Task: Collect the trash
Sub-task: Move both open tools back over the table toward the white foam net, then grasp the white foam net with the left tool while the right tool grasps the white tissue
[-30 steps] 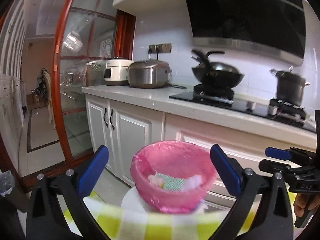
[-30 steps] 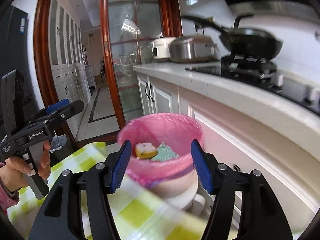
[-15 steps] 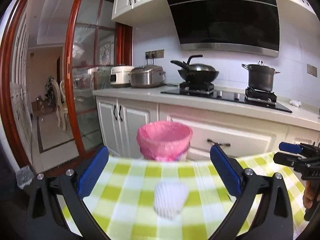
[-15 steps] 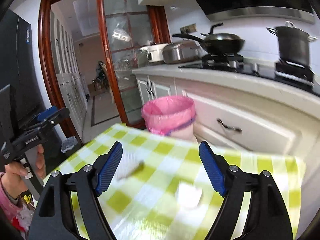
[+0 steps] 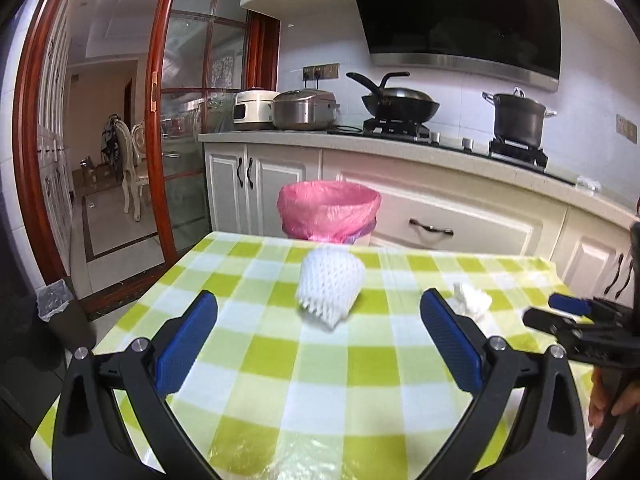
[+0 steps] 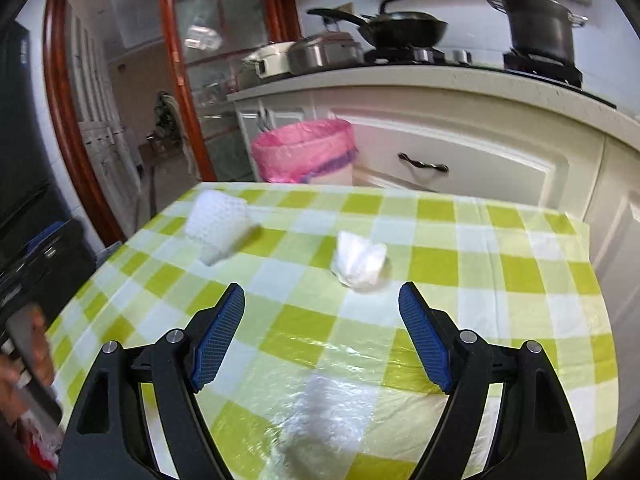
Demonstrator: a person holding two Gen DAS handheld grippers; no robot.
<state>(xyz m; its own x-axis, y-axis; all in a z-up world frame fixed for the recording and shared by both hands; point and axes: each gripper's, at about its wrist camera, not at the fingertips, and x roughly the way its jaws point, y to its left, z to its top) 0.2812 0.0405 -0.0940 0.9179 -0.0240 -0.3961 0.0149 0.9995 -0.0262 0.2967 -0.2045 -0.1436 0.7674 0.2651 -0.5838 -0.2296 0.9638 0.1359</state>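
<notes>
Where the left wrist cam looks across the checked tablecloth, the left gripper stands wide open w/ nothing between its blue pads. A white foam net sleeve lies just ahead, long axis running toward the camera, ragged end nearest. Beyond the far table edge sits the pink-lined trash bin, its base hidden by the table. A crumpled white tissue lies right of the sleeve, partly cut off by the right pad.

Right wrist cam: the right gripper is open, empty – tissue just ahead, near its right pad. Sleeve lies further left, blurred, so its direction is hard to read. Bin stands behind the table. Glare blots the near cloth.
</notes>
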